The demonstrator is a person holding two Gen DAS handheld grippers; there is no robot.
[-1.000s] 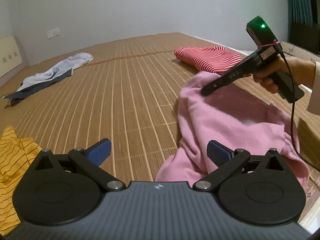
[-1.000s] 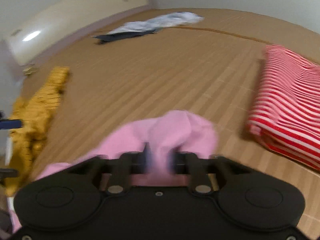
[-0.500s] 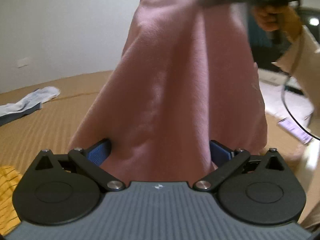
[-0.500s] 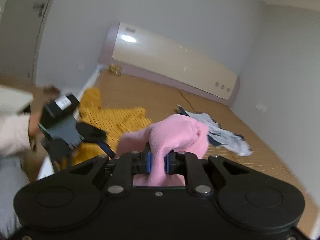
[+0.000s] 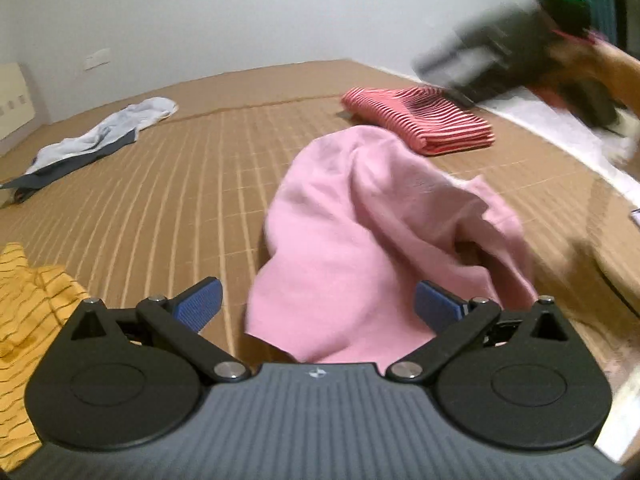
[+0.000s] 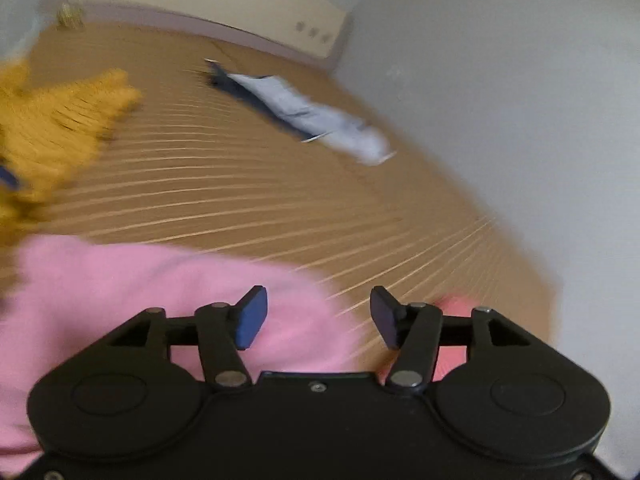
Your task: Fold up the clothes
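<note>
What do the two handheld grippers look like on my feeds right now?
The left gripper has a ribbed dark grey body, black linkage arms with silver pivots, and ribbed blue pads. The right gripper has a smooth black body and blue pads; seen from the left wrist camera, it shows a green light.

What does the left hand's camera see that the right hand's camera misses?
Only the left wrist view shows the folded red striped garment and the right gripper, blurred in the air.

Only the right wrist view shows the cream headboard in full.

Both show the crumpled pink garment, the yellow striped garment, the pale blue garment and the bamboo mat. Both grippers are open.
</note>
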